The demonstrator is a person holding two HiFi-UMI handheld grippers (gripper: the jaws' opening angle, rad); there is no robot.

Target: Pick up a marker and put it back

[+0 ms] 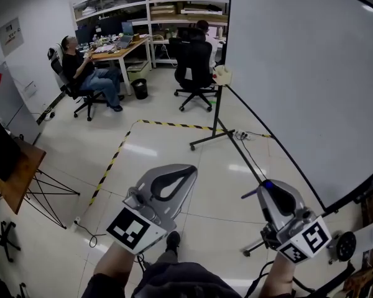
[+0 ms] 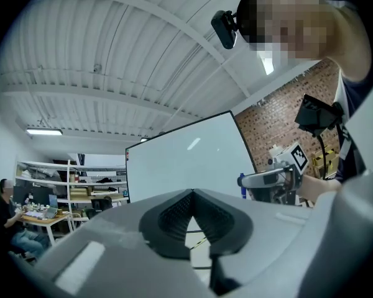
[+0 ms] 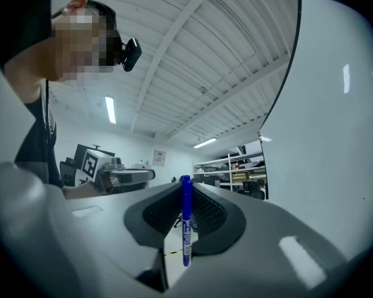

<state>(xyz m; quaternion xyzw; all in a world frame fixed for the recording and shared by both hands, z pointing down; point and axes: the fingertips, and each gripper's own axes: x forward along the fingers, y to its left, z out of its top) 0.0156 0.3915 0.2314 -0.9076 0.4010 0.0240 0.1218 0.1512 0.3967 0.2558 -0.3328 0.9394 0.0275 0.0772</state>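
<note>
Up in the air, a blue marker (image 3: 186, 219) is gripped crosswise by the right claw (image 3: 185, 186). The left claw (image 2: 193, 193) is clenched with nothing in it. Below, a shiny pale floor (image 1: 174, 148) is crossed by yellow-and-black tape (image 1: 110, 161). A big whiteboard (image 1: 298, 73) is set at the right. Far back, shelves (image 1: 161, 5) and a worktop (image 1: 115, 51) are seen, with two people (image 1: 81, 70) seated on chairs. The print on the marker is too small to be read.

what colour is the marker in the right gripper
Blue. The marker held in the right gripper shows best in the right gripper view.
</note>
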